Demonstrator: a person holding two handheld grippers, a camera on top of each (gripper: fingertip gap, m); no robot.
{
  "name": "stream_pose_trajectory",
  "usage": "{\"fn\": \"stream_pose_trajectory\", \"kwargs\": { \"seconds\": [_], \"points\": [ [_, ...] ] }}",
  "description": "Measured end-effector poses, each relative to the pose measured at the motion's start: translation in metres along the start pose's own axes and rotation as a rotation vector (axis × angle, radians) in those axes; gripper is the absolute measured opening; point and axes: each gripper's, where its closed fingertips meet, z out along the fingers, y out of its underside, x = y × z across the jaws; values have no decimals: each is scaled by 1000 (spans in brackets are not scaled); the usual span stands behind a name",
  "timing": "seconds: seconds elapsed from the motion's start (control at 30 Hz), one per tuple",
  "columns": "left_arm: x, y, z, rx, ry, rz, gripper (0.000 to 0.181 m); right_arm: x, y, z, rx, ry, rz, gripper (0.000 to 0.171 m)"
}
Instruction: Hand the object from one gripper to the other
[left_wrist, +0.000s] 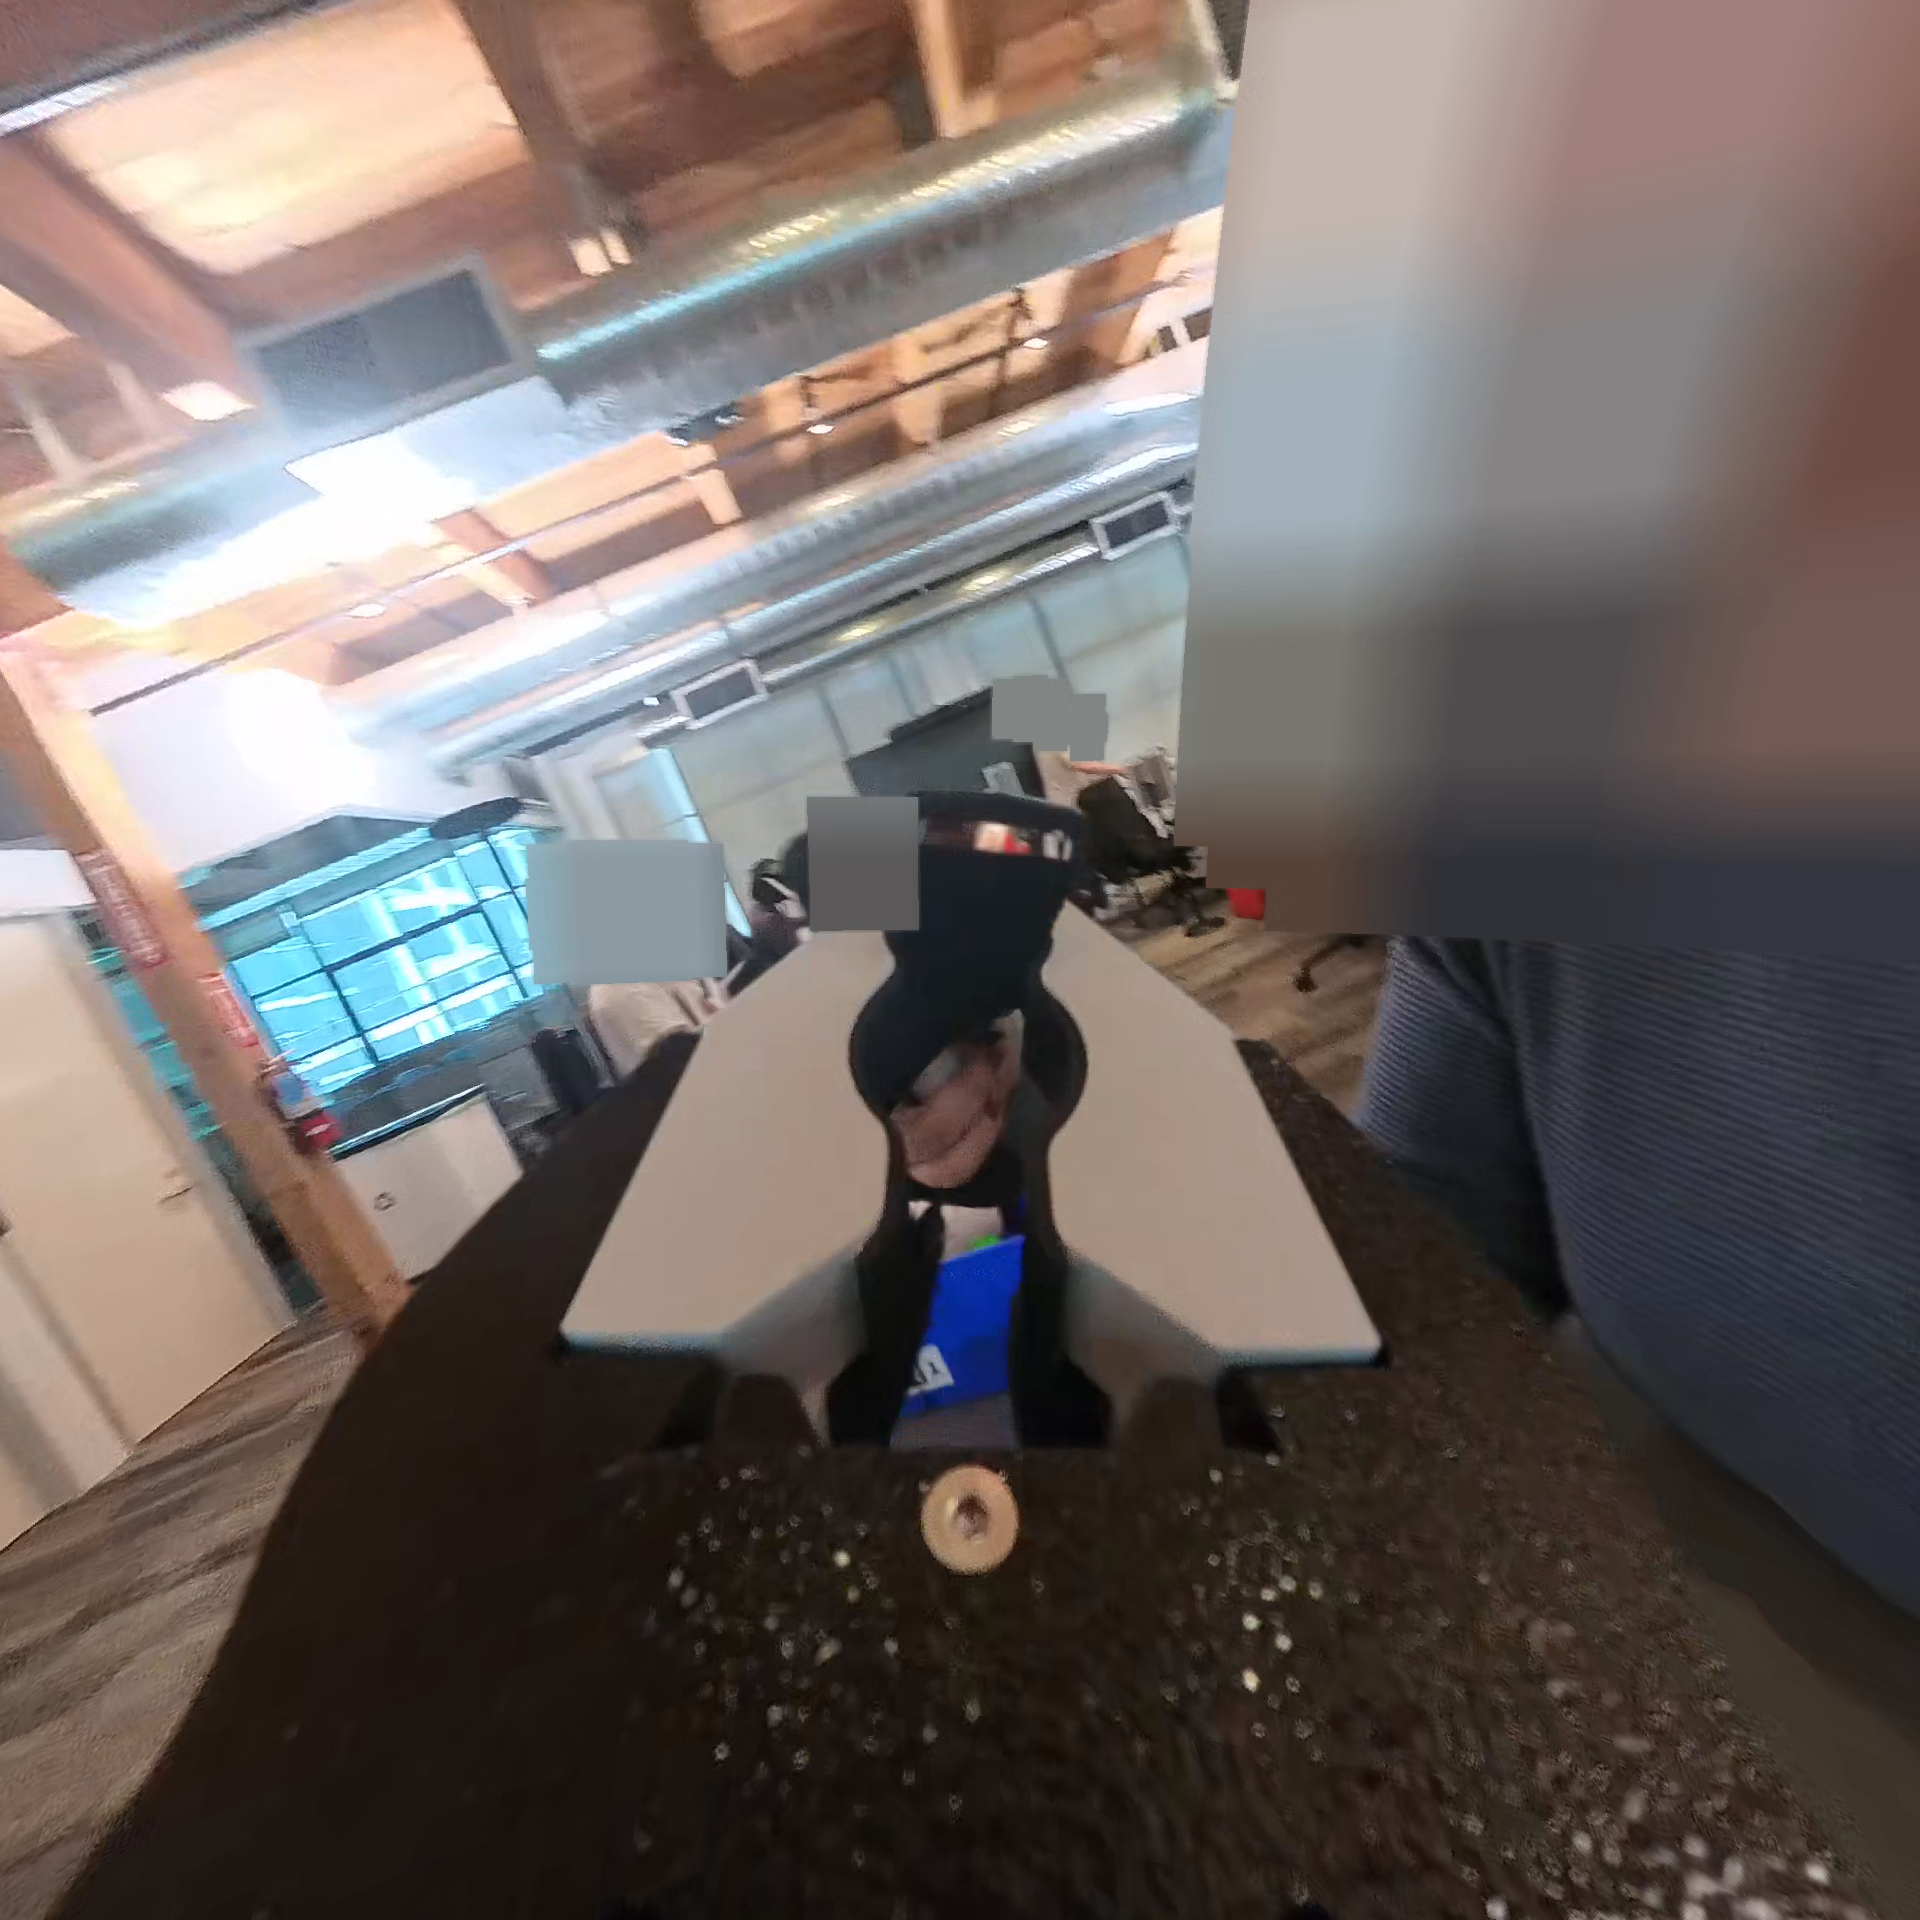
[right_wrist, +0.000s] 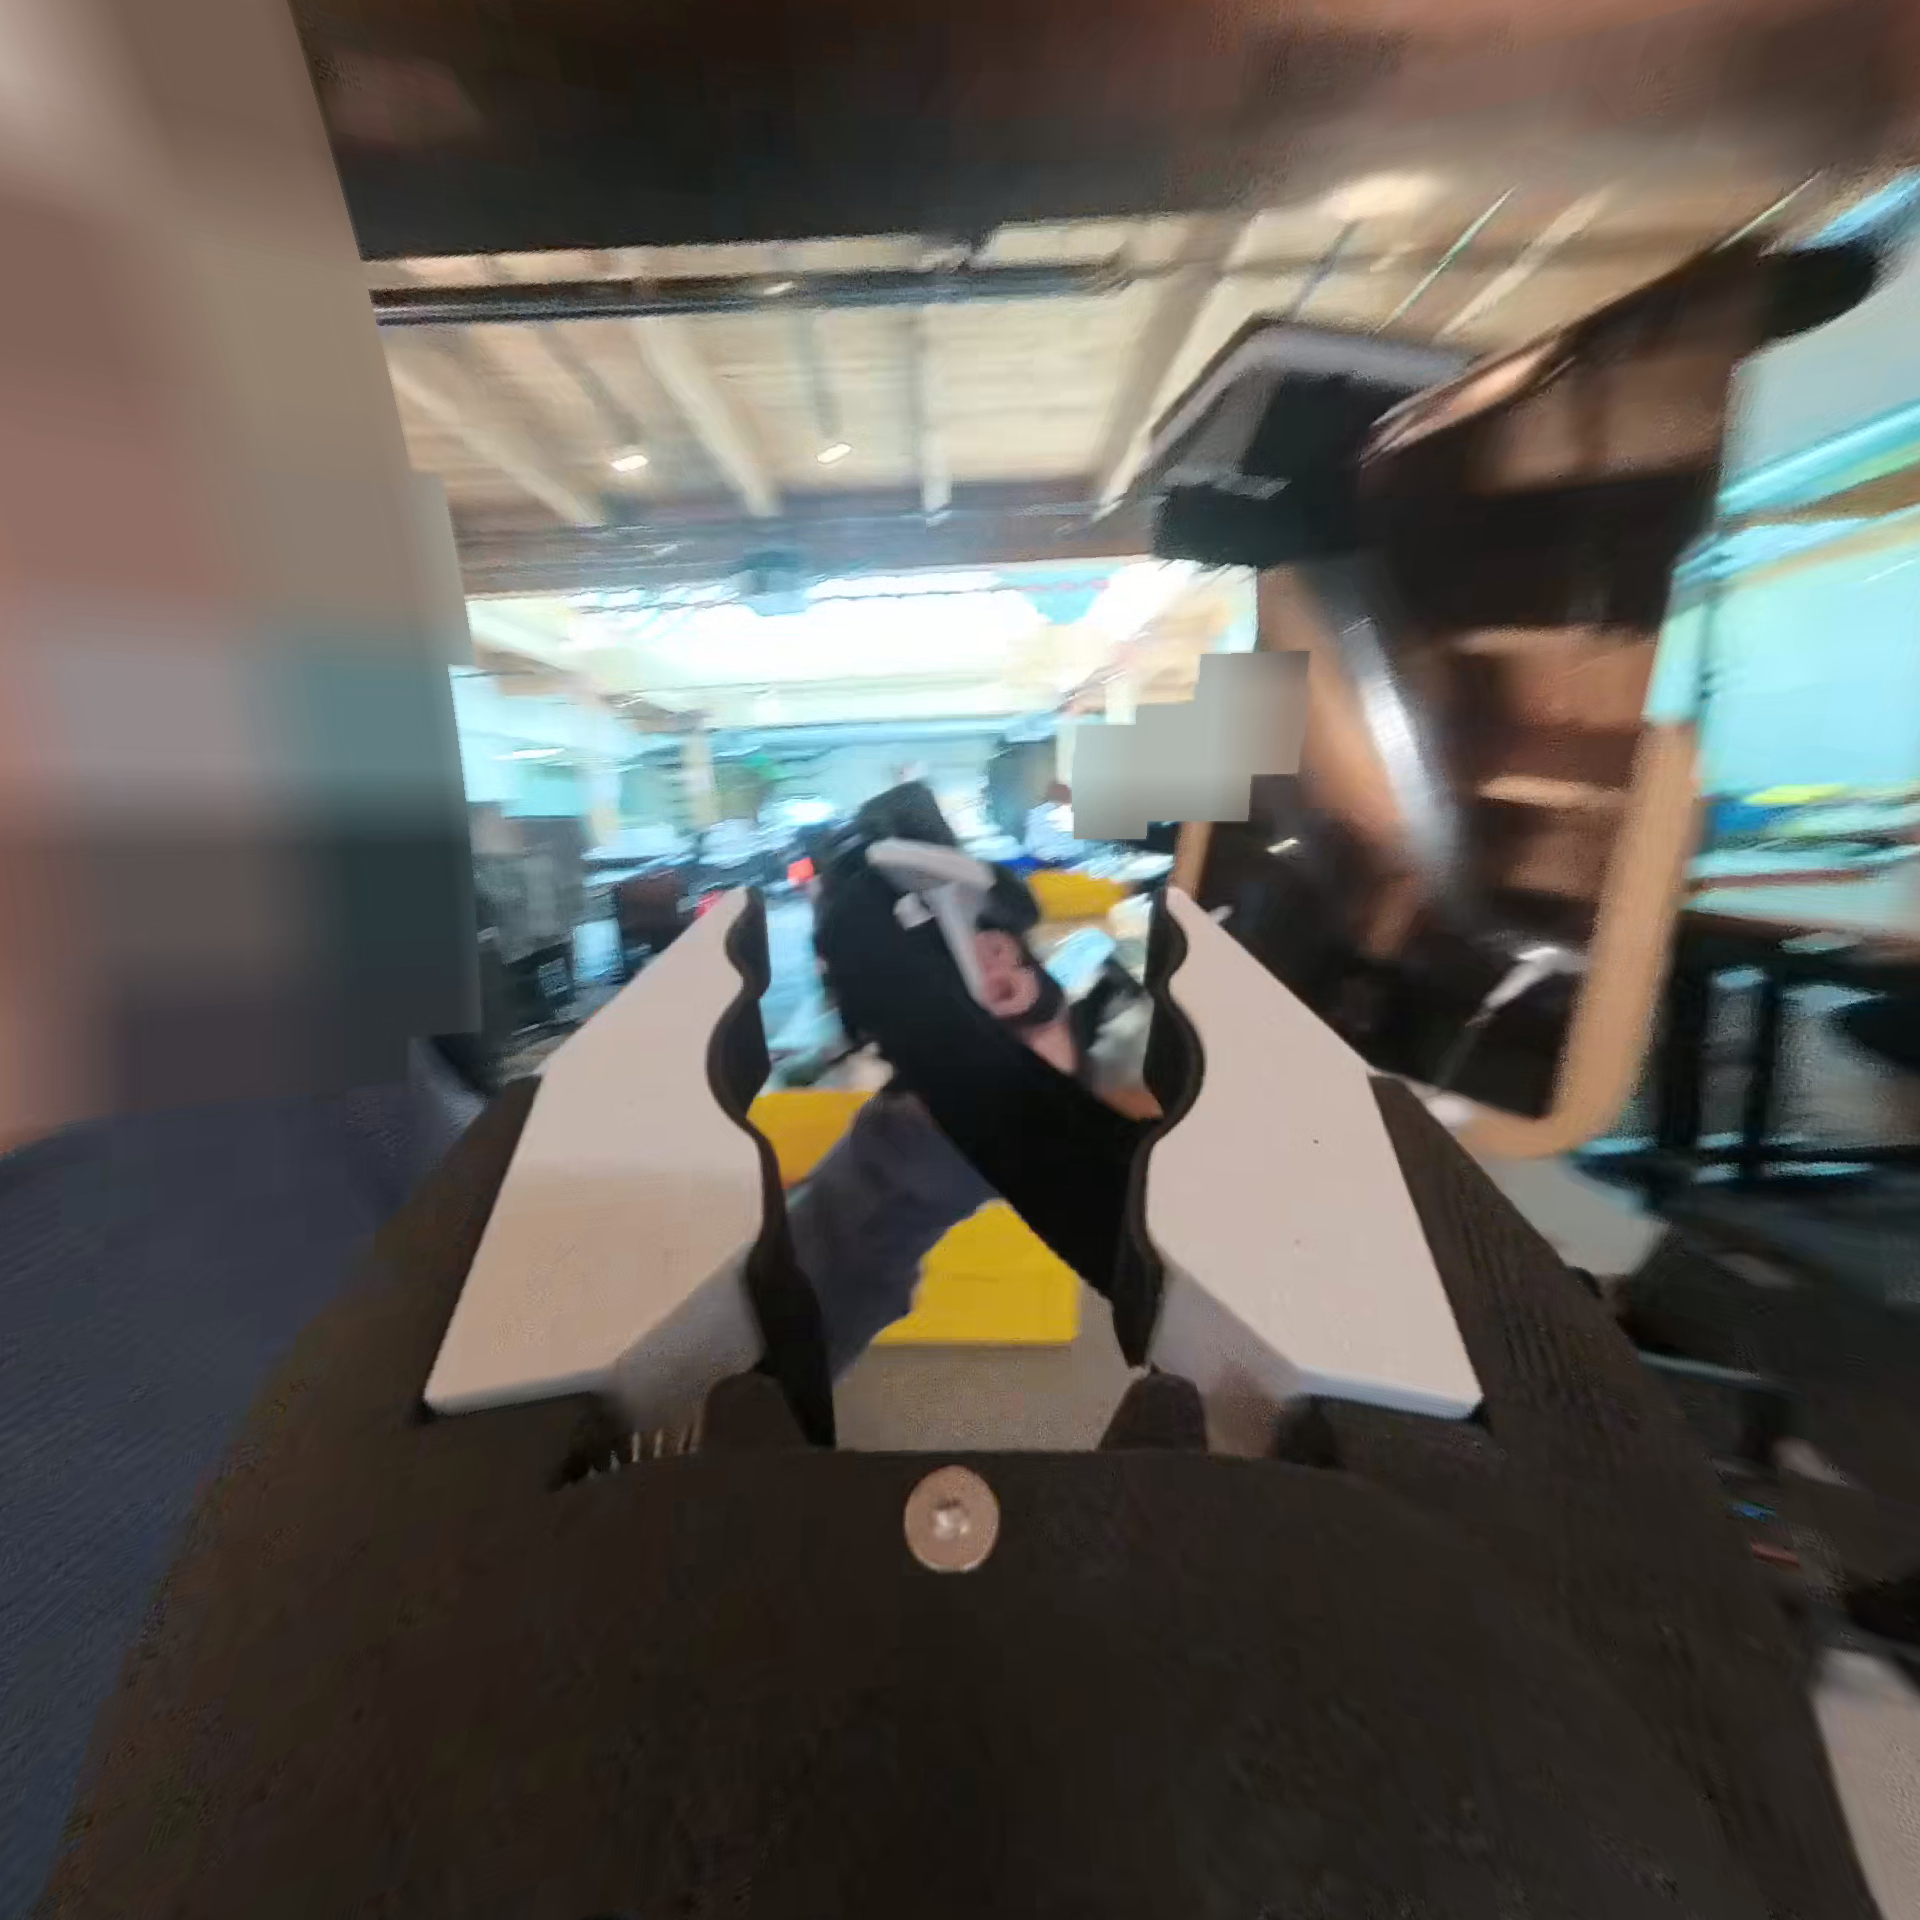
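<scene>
Left gripper (left_wrist: 961, 1029) — jaws clenched near the tips; what they grip cannot be told. Right gripper (right_wrist: 961, 945) — jaws released, gap wide. The object cannot be made out; both views are blurred, aimed toward the ceiling.

Black object (left_wrist: 971, 935) between left tongs (left_wrist: 966, 997)

Small pinkish object (left_wrist: 951, 1117) mostly masked by closed black gripper pads, kind unclear, blue bin (left_wrist: 966, 1340) glimpsed only through finger gap, motion-smeared black gripper (right_wrist: 961, 997) in right wrist view, dark wooden structure (right_wrist: 1538, 540) blurred beyond telling.
</scene>
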Motion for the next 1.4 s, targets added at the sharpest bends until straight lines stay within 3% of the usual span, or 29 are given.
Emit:
{"fn": "stream_pose_trajectory", "kwargs": {
  "seconds": [0.23, 0.3, 0.4, 0.47, 0.63, 0.83, 0.97, 1.1, 1.2, 1.3, 1.4],
  "points": [
    [28, 20, -6, -133, 158, 17, 13, -25, 94, 5, -489, -153, 4, 79],
    [27, 20, -5, -128, 151, 42, 13, -38, 114, 3, -596, -233, -14, 61],
    [22, 17, -6, -112, 115, 53, 13, -33, 123, 8, -641, -213, -149, 6],
    [12, 13, -8, -98, 53, 50, 13, -27, 111, 15, -584, -163, -211, 0],
    [-30, 10, -13, -99, -210, 4, 20, 14, 79, 22, -519, 166, -523, 0],
    [-57, 11, -7, -18, -293, -327, 90, 55, 20, 18, -475, 685, -1115, 0],
    [-64, 21, 9, -19, -342, -441, 100, 62, 0, 17, -556, 929, -1556, 0],
    [-74, 15, 17, 50, -470, -395, 80, 70, 1, 20, -653, 1017, -1824, 0],
    [-78, 11, 13, 71, -563, -311, 46, 68, 1, 24, -651, 1028, -1942, 0],
    [-76, 11, 14, 27, -543, -263, 18, 71, 9, 25, -641, 974, -1855, 0],
    [-60, 3, 18, 27, -417, -182, 14, 69, 38, 32, -610, 730, -1537, 34]
  ]
}}
